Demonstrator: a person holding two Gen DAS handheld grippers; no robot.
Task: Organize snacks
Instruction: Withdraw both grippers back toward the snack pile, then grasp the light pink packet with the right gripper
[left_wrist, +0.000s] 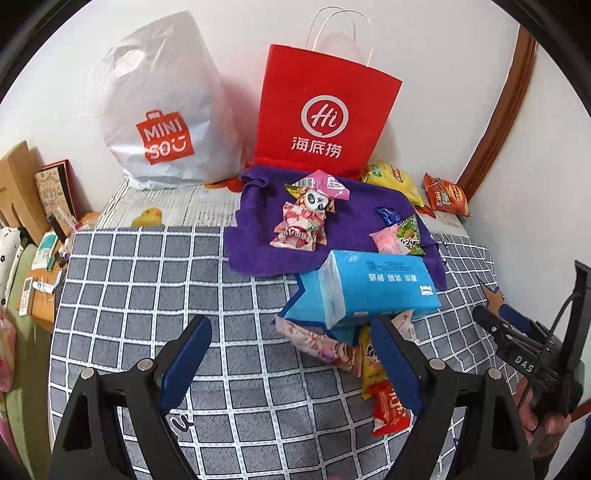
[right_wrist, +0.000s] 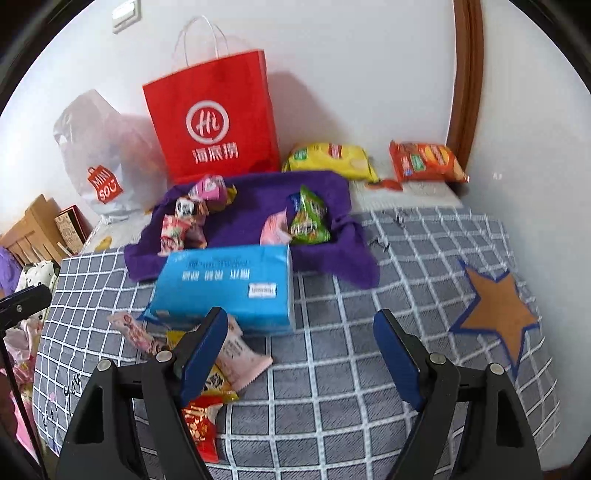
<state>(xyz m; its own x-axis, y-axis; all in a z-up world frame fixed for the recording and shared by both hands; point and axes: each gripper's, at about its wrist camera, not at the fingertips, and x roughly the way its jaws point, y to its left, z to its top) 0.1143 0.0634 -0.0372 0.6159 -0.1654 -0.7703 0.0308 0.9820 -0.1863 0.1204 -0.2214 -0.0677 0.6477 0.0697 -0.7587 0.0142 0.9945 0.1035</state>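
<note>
A purple cloth (left_wrist: 258, 236) (right_wrist: 255, 206) lies on the checked cover with small snack packets on it: a pink-and-white cluster (left_wrist: 301, 221) (right_wrist: 181, 225) and a green packet (left_wrist: 410, 232) (right_wrist: 308, 218). A blue tissue pack (left_wrist: 373, 288) (right_wrist: 225, 284) lies in front of the cloth, over pink, yellow and red packets (left_wrist: 384, 395) (right_wrist: 229, 358). My left gripper (left_wrist: 291, 332) is open and empty above the cover, left of the pile. My right gripper (right_wrist: 301, 325) is open and empty, right of the pile; it also shows at the right edge of the left wrist view (left_wrist: 517, 328).
A red paper bag (left_wrist: 325, 110) (right_wrist: 214, 118) and a white plastic bag (left_wrist: 162, 110) (right_wrist: 96, 155) stand against the wall. A yellow packet (left_wrist: 395, 181) (right_wrist: 332, 158) and an orange packet (left_wrist: 447, 194) (right_wrist: 424, 162) lie at the back right. Cluttered shelf at left (left_wrist: 40, 229).
</note>
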